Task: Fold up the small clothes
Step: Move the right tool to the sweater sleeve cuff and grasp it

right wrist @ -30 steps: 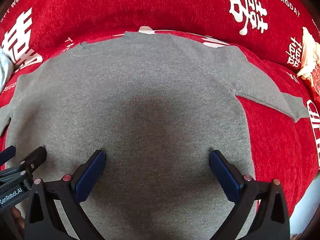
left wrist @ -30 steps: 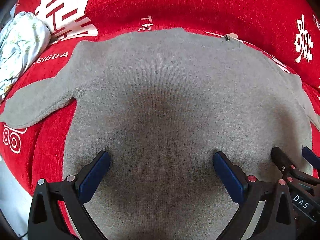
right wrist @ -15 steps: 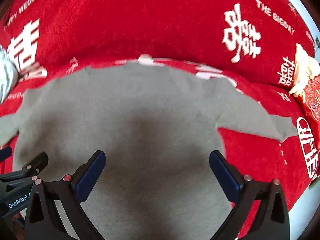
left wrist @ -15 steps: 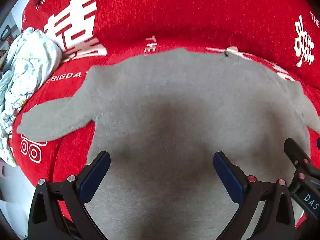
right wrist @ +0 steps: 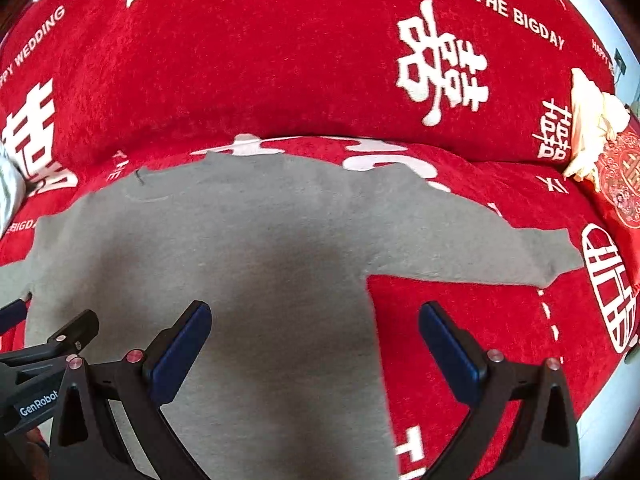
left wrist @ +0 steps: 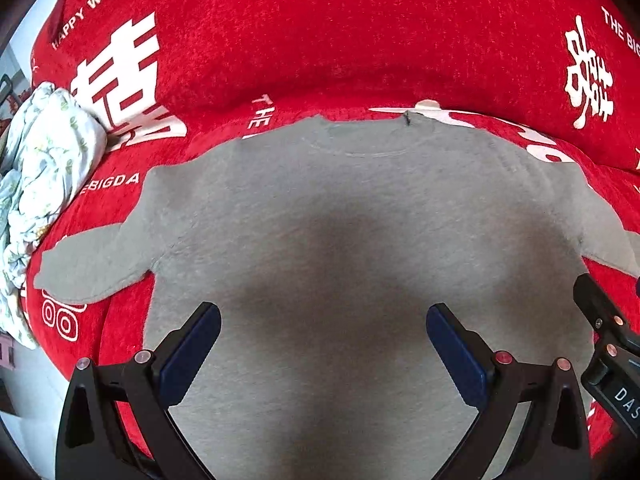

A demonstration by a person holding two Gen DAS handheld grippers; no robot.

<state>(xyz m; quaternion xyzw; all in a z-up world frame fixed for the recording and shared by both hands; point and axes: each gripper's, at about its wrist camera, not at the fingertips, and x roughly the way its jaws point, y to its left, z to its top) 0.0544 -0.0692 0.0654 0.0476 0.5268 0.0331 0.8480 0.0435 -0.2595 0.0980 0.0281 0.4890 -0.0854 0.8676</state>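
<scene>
Your left hand-held gripper (left wrist: 323, 350) hangs with jaws wide apart and empty over the lower middle of the frame. The grey sweater (left wrist: 360, 240) lies flat on the red sofa cover (left wrist: 360, 40), sleeves out, not yet folded. Your right hand-held gripper (right wrist: 315, 346) gapes empty too, straddling its right hem.

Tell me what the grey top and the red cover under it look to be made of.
Grey top: looks like soft knit, probably fleece or sweatshirt jersey; matte, with a fine ribbed grain.
Red cover: looks like plush chenille or velvet-like cloth; its short fuzzy pile has a mottled sheen, and the white lettering looks woven or printed.
</scene>
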